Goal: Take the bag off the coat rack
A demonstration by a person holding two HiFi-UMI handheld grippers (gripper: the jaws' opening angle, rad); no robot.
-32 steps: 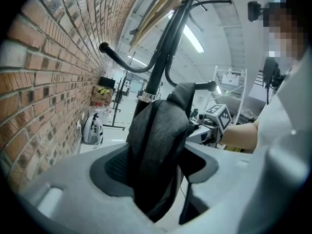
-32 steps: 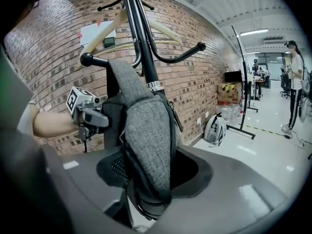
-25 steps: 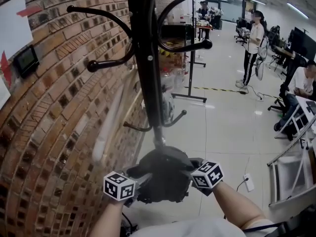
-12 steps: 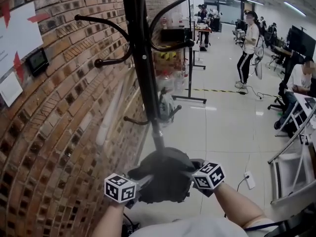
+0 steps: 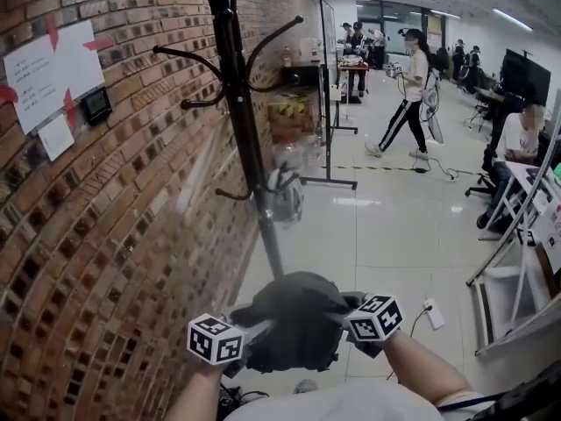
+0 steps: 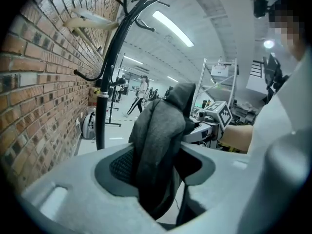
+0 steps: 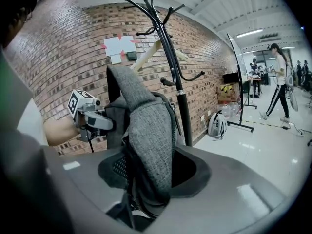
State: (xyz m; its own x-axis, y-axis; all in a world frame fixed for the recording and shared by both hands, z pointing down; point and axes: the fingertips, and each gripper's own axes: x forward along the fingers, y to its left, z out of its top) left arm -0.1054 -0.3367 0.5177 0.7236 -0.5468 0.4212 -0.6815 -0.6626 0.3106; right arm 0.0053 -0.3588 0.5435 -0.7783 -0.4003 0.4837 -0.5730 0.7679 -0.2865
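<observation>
- The dark grey fabric bag (image 5: 294, 323) is held up between both grippers, low in front of the person, off the hooks and apart from the tall black metal coat rack (image 5: 241, 121)
- The left gripper (image 6: 158, 169) is clamped on a fold of the bag's cloth
- The right gripper (image 7: 153, 172) is clamped on the bag's opposite side
- The coat rack stands just beside the red brick wall (image 5: 114, 261)

I get the head view looking steeply down, both gripper views tight along their jaws, all three sharing the coat rack (image 5: 243, 130)
</observation>
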